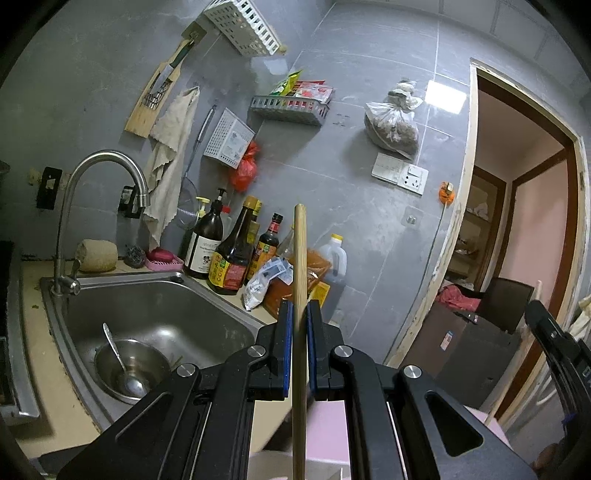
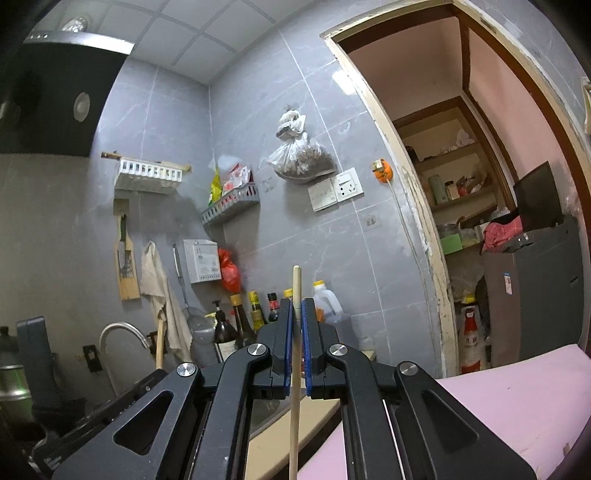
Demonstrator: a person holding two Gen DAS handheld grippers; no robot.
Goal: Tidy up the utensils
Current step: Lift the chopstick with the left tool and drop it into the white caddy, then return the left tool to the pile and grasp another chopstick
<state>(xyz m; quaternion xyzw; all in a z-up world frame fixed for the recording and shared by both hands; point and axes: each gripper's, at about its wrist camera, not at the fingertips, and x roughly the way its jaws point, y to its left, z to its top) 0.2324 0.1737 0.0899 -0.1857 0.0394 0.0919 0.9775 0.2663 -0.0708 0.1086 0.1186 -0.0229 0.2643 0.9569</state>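
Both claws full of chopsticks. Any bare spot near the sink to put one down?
Free: sink basin floor right of the steel bowl; beige counter strip left of the sink; pink surface by the right claw. Crowded: the back counter, packed with bottles and packets.

Quick count from where I'm standing: two grippers (image 1: 299,314) (image 2: 295,314), each with one wooden stick (image 1: 300,295) (image 2: 295,332). One sink (image 1: 155,306), one steel bowl (image 1: 127,369) with one spoon (image 1: 118,362), three wall baskets (image 1: 243,26), one faucet (image 1: 99,195).
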